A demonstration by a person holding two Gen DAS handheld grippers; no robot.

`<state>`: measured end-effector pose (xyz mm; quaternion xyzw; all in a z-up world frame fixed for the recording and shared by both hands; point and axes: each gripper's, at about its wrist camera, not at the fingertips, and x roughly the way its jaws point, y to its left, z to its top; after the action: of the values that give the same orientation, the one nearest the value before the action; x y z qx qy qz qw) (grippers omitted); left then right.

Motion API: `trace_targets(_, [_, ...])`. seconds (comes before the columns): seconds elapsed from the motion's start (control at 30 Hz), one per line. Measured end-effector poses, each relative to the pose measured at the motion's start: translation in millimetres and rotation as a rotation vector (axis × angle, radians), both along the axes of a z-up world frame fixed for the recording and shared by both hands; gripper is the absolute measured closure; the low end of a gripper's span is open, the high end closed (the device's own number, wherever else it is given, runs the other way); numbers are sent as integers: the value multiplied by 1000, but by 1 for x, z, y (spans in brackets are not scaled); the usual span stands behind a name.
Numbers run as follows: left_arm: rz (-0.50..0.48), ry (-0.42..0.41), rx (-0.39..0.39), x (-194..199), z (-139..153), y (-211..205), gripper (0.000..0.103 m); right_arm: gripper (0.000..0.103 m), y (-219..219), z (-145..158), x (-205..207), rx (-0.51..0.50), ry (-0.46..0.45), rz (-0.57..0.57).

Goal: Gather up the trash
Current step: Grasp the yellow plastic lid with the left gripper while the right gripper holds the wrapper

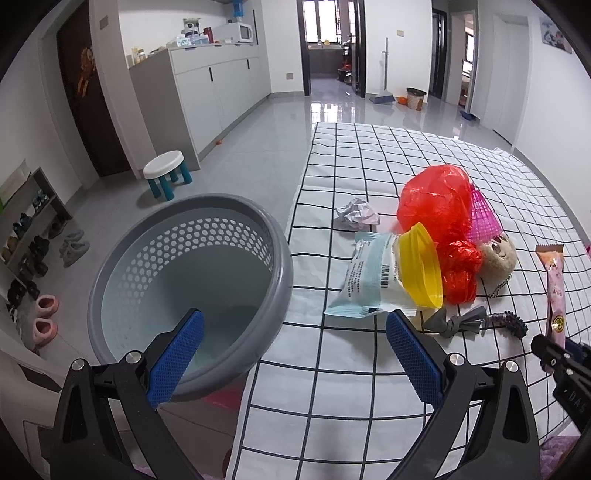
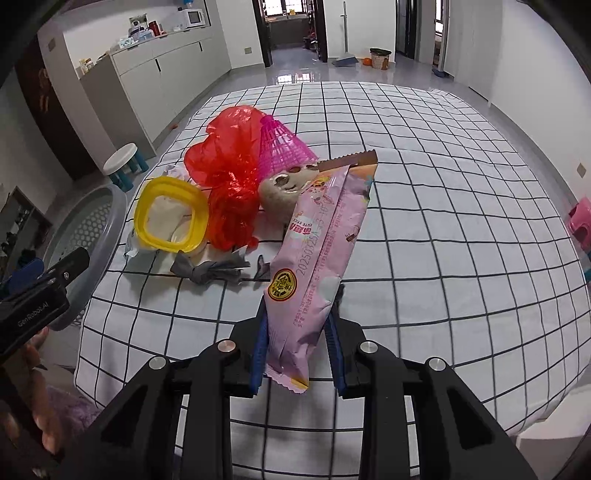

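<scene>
you see a white cloth (image 2: 443, 221) gridded in black lines, a pink wrapper (image 2: 317, 251) with a gold seal, a red bag (image 2: 229, 166), a yellow lid (image 2: 170, 214), a magenta mesh cone (image 2: 280, 147), a grey basket (image 1: 184, 258), blue tool pads (image 1: 177, 354).

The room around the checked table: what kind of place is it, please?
Most likely a home: a shoe rack with slippers stands by the wall, a microwave sits on a long cabinet, and a child's stool stands nearby.

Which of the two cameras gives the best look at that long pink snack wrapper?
The right wrist view. There the pink snack wrapper fills the middle, pinched between the right gripper's blue pads, print readable. The left wrist view shows the wrapper only as a thin strip at the right edge.
</scene>
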<state>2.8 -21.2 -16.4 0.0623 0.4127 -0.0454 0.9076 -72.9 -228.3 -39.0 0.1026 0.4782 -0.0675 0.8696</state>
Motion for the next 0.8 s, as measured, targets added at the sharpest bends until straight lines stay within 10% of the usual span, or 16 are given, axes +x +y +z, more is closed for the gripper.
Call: trace_targets(0.8, [-131, -37, 116, 40, -15, -82, 13, 76, -30, -4, 16, 131, -7, 22])
